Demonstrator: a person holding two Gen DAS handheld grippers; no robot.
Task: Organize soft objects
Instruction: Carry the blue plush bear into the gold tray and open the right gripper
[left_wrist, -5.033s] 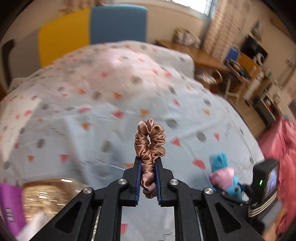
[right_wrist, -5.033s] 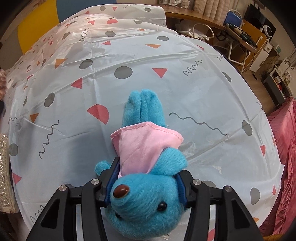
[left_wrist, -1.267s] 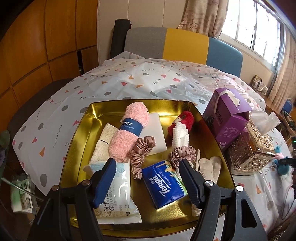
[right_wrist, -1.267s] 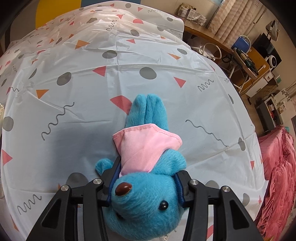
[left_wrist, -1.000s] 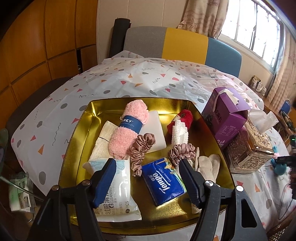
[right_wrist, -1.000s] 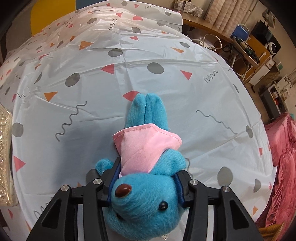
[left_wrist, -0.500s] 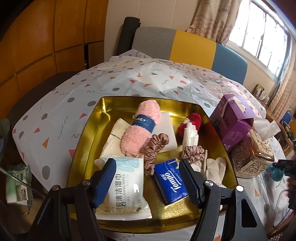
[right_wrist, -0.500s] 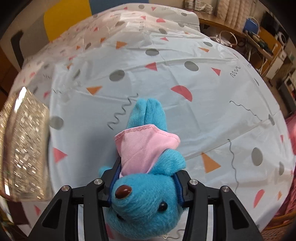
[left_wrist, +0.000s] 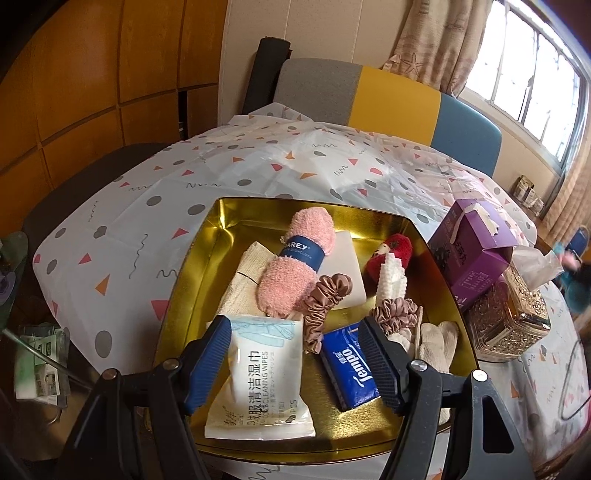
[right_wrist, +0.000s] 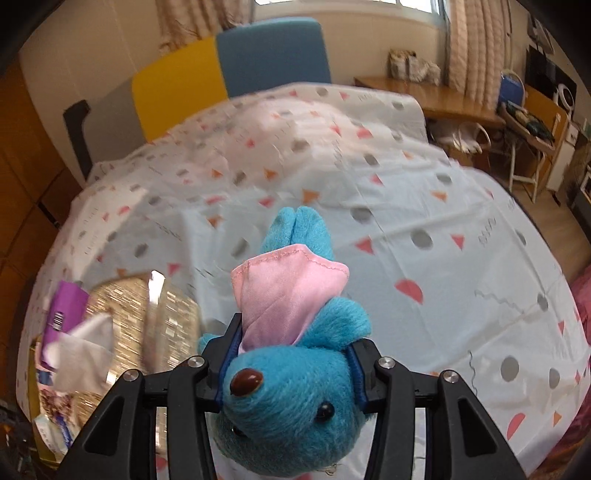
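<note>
the right gripper (right_wrist: 291, 363) pinches the blue plush bear (right_wrist: 295, 398) by its head, seemingly carrying it toward the gold tray (left_wrist: 199, 258); the left gripper (left_wrist: 295, 365) hangs over the tray, its jaws opening with nothing gripped.

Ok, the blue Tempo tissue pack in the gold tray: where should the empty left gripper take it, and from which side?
Grip the blue Tempo tissue pack across its narrow width, on the two long edges, coming down from above. It lies flat on the gold tray, so only the top is reachable. The left gripper, jaws opening and empty, should stay clear of the satin scrunchie at its far end.
</note>
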